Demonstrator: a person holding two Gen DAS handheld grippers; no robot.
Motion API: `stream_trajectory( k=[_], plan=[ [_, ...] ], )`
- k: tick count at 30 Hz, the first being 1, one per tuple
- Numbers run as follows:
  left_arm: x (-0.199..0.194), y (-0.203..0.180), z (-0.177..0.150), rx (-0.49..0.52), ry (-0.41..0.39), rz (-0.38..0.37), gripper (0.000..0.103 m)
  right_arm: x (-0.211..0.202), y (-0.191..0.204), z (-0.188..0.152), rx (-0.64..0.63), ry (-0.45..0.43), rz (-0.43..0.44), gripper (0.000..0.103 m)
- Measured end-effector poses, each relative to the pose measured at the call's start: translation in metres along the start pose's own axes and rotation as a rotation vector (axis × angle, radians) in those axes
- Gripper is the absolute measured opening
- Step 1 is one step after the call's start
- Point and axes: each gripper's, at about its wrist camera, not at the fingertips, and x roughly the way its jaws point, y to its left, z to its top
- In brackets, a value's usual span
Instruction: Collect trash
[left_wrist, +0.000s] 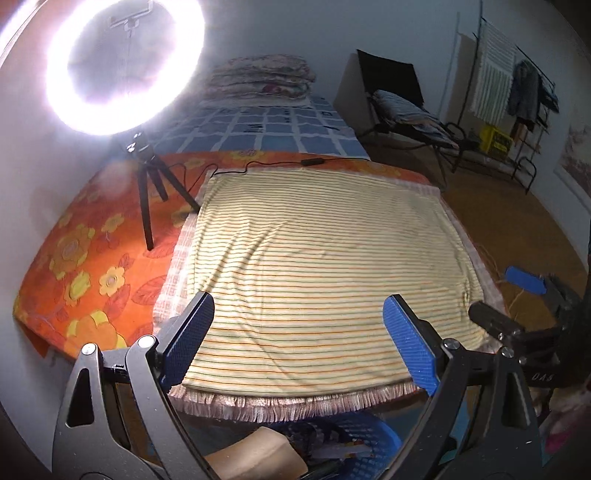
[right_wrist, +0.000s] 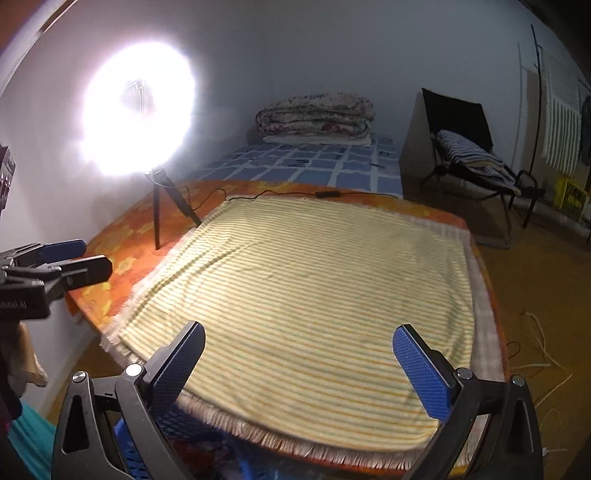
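We hold two tongs above a low table draped in a striped cloth (left_wrist: 314, 277), with an orange floral sheet under it. The left gripper (left_wrist: 299, 343) stands wide with nothing between its blue pads, and the right gripper (right_wrist: 299, 373) is spread just as wide and also empty. The cloth itself looks bare; we see no scraps left on it. The trash sits below the near, fringed edge of the table, in a blue basket (left_wrist: 369, 435) with slotted plastic walls. Inside it, the left view shows a tan piece like cardboard (left_wrist: 258, 458) and some crumpled paper or wrappers beside it, too dim to name. We judge these light, soft and easily crushed; the cardboard should be stiffer and best pinched along a free edge, while wrappers could be taken at any bunched fold. The basket looks light but wide, so its rim would be the place to grip. A bright ring light (left_wrist: 125, 62) on a tripod stands at the far left, glaring.
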Motion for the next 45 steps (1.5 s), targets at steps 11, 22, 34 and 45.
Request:
stream_trajectory(
  k=[11, 22, 34, 45],
  plan=[
    [0.015, 0.0, -0.01, 0.025, 0.016, -0.031, 0.098, 0.002, -0.002, -0.003, 0.048, -0.025, -0.01, 0.103],
    [0.016, 0.008, -0.02, 0.029, 0.025, -0.007, 0.102, 0.024, -0.018, -0.005, 0.117, 0.006, -0.005, 0.103],
    [0.027, 0.004, -0.021, 0.059, 0.044, 0.009, 0.102, 0.028, -0.021, -0.006, 0.122, 0.01, -0.002, 0.103],
    [0.034, -0.001, -0.019, 0.064, 0.049, -0.004, 0.102, 0.032, -0.023, -0.005, 0.125, 0.019, 0.02, 0.103]
  ],
)
